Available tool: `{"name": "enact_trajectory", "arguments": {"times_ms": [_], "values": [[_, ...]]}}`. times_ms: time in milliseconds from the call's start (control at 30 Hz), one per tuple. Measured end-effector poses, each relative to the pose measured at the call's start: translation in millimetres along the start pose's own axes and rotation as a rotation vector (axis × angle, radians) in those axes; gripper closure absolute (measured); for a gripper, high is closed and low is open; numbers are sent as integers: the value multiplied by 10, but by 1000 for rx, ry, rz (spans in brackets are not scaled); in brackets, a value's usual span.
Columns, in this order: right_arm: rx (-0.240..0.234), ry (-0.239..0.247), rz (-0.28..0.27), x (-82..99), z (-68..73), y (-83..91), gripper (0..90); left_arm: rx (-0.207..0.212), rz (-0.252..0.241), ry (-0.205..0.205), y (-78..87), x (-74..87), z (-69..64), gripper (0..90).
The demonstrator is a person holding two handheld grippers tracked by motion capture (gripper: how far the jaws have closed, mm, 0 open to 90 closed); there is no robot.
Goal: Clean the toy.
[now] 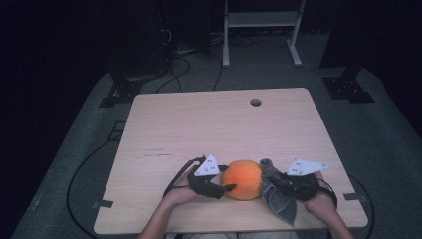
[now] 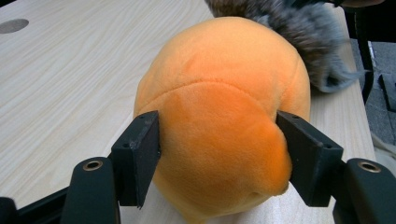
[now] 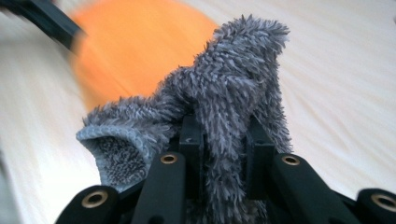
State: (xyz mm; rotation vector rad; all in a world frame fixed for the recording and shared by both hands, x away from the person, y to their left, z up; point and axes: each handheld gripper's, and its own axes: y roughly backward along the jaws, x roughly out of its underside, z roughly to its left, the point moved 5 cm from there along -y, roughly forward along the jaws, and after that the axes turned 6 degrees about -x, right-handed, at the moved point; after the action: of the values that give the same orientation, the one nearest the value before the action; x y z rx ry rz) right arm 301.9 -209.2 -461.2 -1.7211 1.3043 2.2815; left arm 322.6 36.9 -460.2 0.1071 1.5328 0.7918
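**Both grippers clamped: one on the plush, one on the cloth**

The left gripper [image 2: 217,154] has its two black jaws pressed into the flanks of an orange plush ball [image 2: 224,116], denting the soft fabric on both sides; it grips the ball's near end. The right gripper [image 3: 219,144] is clenched tight on a fold of grey fuzzy cloth [image 3: 229,88], which bunches up above the jaws and spills to one side, showing a knitted underside.

In the high view the ball [image 1: 242,179] rests on the wooden table [image 1: 209,124], near the person's edge, between the left gripper [image 1: 230,187] and the right gripper [image 1: 268,181]. The cloth [image 1: 278,199] touches the ball's right side and hangs down toward the table's front edge.

The left gripper view shows the seam lines of the plush and the cloth lying behind the ball. The right gripper view shows the ball as an orange blur beyond the cloth, with a jaw of the other gripper at the top left corner. The high view alone gives the round hole [image 1: 255,102] near the table's far edge, the cables on the floor and a white frame [image 1: 261,30] beyond the table.
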Motion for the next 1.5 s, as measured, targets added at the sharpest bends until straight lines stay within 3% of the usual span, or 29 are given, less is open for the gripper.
{"name": "enact_trajectory", "arguments": {"times_ms": [133,233,300,367,433,500,567,633,733,833,867,933,967,1000,1033,1067,1133,1233,1267,1300,1367,1467,1500], "values": [[-9,13,-46,-80,35,104,732,6,8,3,17,25,15,327],[-37,29,-51,-94,68,93,732,14,12,6,19,38,32,318],[-49,0,2,9,11,0,733,21,11,13,16,46,28,315],[-17,-13,64,102,-77,-43,735,21,16,9,19,47,28,314],[-22,-36,64,127,-112,-25,735,16,17,5,18,48,13,311],[-48,-33,2,20,-68,56,734,21,20,-6,12,46,-4,309],[-90,-5,-58,-120,28,125,731,24,19,-7,2,44,-4,307],[-119,19,-74,-202,116,126,730,27,18,-2,2,48,1,304],[-106,75,3,-149,183,-21,729,57,11,8,14,25,-7,269],[-110,75,15,-120,204,-23,729,85,-2,39,47,-25,-17,179],[-112,74,14,-114,206,-9,728,99,-24,117,57,-96,-7,136],[-120,75,14,-105,212,-4,728,75,-17,142,38,-118,8,90],[-130,73,16,-94,224,0,727,20,39,144,-43,-101,12,59],[-130,73,16,-94,224,0,727,20,39,144,-43,-101,12,44],[-129,74,18,-94,226,-2,726,59,55,179,-111,-65,-10,52],[-129,77,22,-90,225,3,726,87,58,188,-129,-49,-29,78],[-136,71,25,-85,218,22,726,95,47,177,-129,-47,-49,221],[-133,69,24,-87,198,101,726,-2,-79,14,-45,-204,-127,374],[-122,70,21,-95,184,136,727,-2,-79,14,-45,-204,-127,377],[-115,64,7,-114,173,164,727,-50,-103,-79,-58,-271,-158,373],[-94,62,-23,-176,162,192,728,-76,-70,-172,-124,-232,-182,349],[-68,81,-40,-250,197,154,729,-44,-62,-185,-158,-170,-204,248],[-72,114,-36,-308,275,64,730,-51,-52,-112,-127,-168,-142,191]]}}
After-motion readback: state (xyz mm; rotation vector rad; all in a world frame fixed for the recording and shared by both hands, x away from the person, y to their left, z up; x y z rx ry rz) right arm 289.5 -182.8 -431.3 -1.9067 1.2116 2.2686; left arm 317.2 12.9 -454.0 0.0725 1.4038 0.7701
